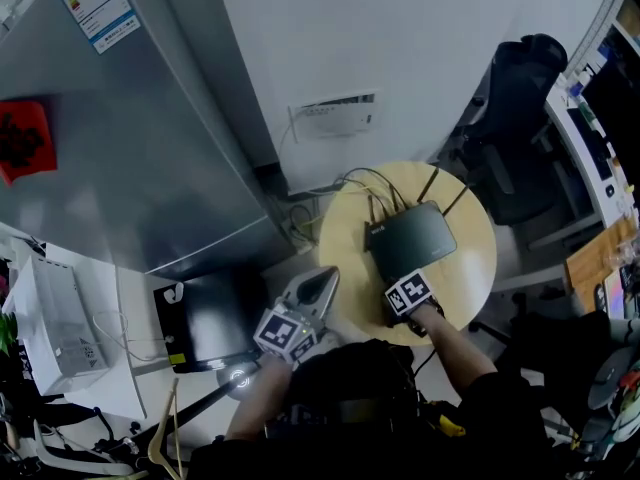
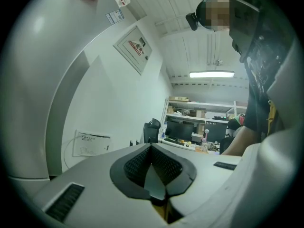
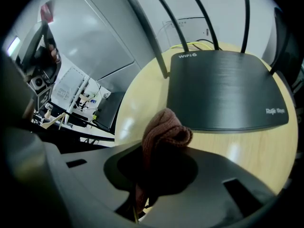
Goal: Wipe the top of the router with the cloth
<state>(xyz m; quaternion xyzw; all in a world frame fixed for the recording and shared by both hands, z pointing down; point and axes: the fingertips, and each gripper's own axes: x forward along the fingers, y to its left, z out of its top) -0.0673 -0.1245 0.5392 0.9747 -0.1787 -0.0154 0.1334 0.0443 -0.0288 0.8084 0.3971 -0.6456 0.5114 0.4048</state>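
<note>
My right gripper pinches the cloth at the table's near edge, beside the router. My left gripper is closed, empty. I think all the wiping is left.

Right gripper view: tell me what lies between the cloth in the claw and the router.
Nothing but bare wood. In the right gripper view only a strip of the table shows between the cloth and the router at its near edge.

Router matt dark plastic; cloth coarse knit; table glossy pale wood
</note>
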